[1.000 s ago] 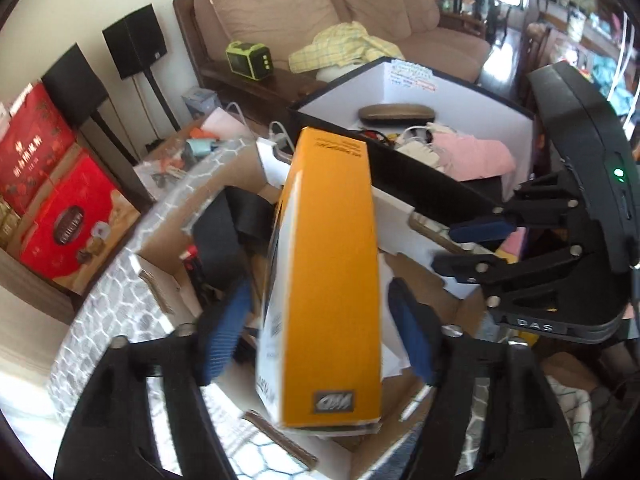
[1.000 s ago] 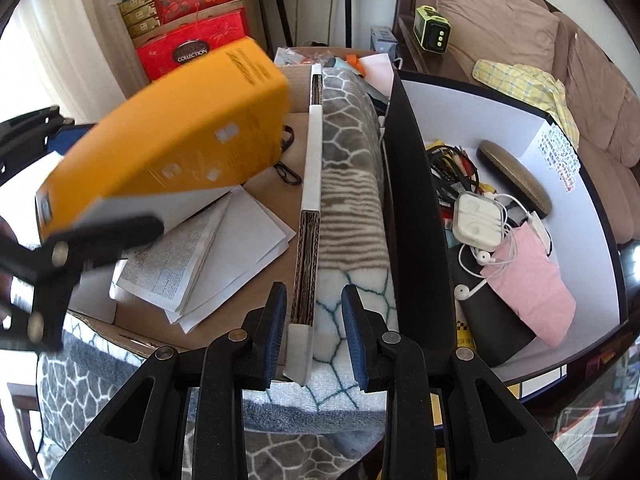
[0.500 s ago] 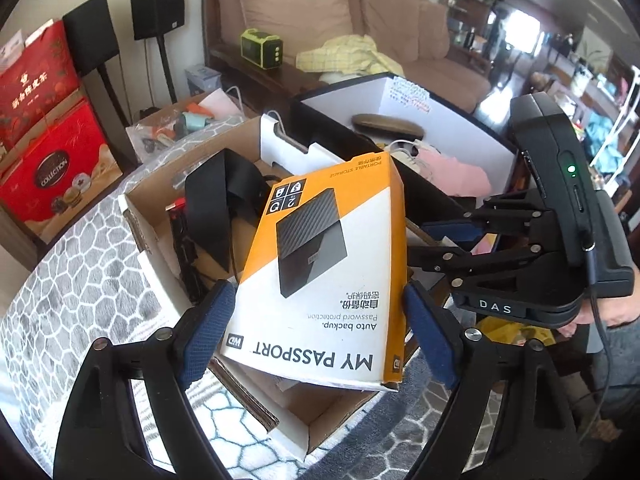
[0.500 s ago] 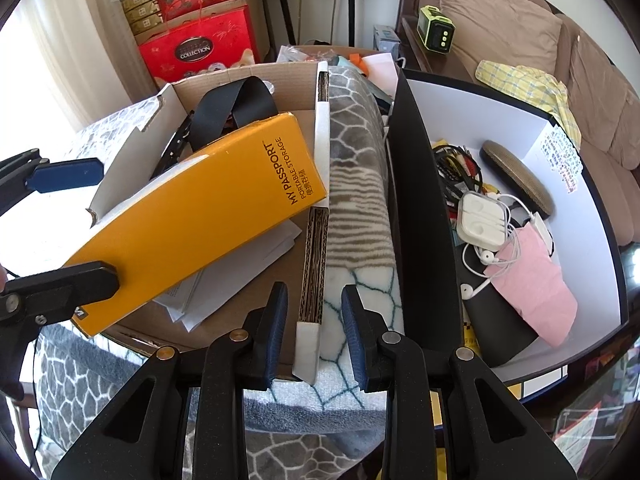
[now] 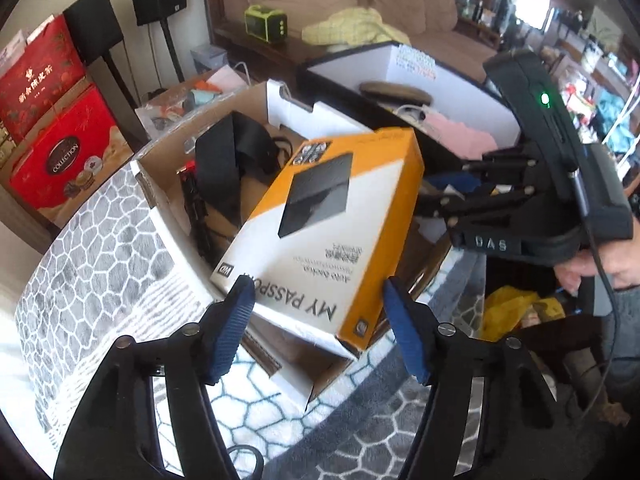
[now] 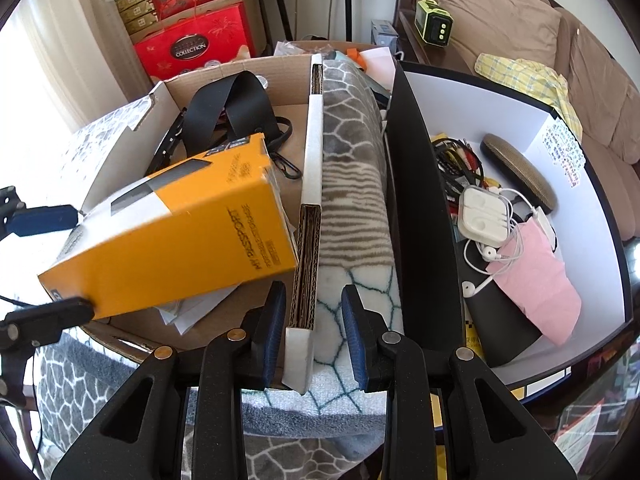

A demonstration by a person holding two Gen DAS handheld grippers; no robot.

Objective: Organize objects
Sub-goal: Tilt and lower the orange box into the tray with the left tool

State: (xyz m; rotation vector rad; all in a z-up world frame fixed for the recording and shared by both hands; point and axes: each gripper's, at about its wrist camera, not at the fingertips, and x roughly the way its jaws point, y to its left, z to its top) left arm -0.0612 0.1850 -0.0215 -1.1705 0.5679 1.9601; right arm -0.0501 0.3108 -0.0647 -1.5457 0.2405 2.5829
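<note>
Two grippers work one carton: left gripper (image 5: 316,316), jaws just closing, grasps the orange box (image 5: 332,220) tilted over the cardboard box (image 6: 132,120); right gripper (image 6: 314,336) clenches its flap (image 6: 308,216). Placement step; next likely needs lowering, then release.

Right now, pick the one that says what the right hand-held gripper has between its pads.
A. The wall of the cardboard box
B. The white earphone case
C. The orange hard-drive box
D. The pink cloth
A: in the right wrist view the right hand-held gripper straddles the cardboard box wall, while the orange box sits at the left hand-held gripper.
</note>
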